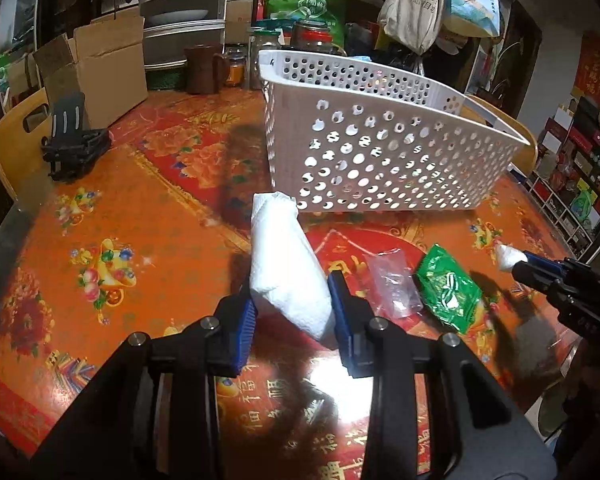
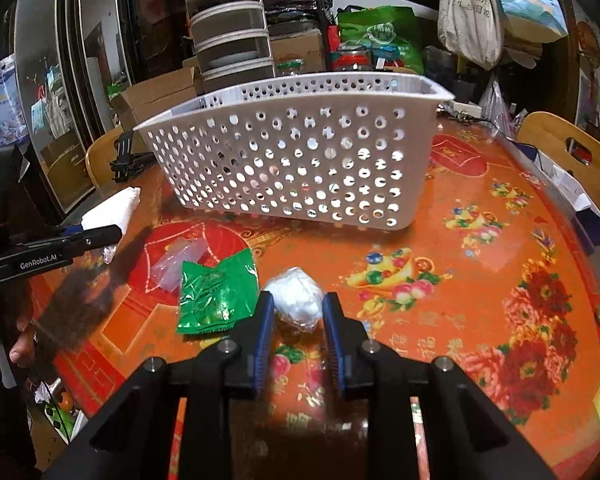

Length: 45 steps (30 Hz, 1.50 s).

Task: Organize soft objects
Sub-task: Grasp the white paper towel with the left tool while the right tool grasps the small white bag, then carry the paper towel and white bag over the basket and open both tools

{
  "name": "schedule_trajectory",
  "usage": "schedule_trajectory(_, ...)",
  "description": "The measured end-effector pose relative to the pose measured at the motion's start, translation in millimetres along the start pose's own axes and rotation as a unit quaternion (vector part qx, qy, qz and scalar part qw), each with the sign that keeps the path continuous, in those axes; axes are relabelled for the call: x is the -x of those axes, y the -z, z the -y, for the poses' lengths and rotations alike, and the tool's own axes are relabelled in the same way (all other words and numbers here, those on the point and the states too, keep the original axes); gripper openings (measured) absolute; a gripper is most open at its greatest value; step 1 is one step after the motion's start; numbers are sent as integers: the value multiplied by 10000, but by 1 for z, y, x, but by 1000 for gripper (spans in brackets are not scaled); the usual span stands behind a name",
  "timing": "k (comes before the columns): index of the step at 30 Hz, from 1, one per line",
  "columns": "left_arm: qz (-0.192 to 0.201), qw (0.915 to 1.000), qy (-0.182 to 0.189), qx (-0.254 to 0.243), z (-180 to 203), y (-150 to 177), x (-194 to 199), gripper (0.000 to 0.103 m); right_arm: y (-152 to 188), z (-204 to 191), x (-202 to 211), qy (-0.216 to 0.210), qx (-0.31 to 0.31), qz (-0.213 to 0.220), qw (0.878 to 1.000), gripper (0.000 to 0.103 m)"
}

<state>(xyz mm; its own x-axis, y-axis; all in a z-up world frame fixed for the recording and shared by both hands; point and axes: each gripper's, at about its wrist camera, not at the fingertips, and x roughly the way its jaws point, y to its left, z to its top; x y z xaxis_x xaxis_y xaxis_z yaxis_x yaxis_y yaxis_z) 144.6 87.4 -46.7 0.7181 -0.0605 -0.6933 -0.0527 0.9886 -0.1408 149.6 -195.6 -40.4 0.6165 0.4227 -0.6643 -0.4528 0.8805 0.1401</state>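
Left tongs [image 1: 292,312] clench my white folded paper-towel wad [image 1: 286,268]. Right tongs [image 2: 296,320] grip the crumpled white plastic-wrapped ball [image 2: 298,300], both short of the white perforated plastic basket [image 2: 300,152].

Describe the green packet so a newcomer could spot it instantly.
Start at the white perforated basket on the orange floral table. In front of it, on the cloth, the green packet lies flat beside a clear plastic bag. It is the only shiny green foil item; its neighbours are white or transparent.
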Motion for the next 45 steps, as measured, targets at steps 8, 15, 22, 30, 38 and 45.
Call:
schedule_trajectory(8, 147, 9999, 16, -46, 8, 0, 20, 32, -6, 3, 37, -46, -65, 344, 9994, 24)
schedule_trajectory(15, 412, 9990, 60, -140, 18, -6, 49, 32, -21, 7, 65, -50, -112, 592, 9982, 24)
schedule_trajectory(22, 620, 9977, 118, -242, 29, -11, 73, 32, -28, 8, 82, -55, -97, 731, 9973, 24)
schedule_trajectory(30, 777, 9961, 265, -332, 39, -22, 94, 32, -44, 10, 93, -67, -43, 852, 9963, 24)
schedule_trajectory(38, 892, 9941, 386, -484, 49, -57, 105, 32, -77, 18, 96, -112, 24, 860, 9962, 24)
schedule_trajectory(45, 744, 9941, 587, -532, 61, -104, 91, 32, -117, 15, 89, 6, 257, 801, 9965, 24)
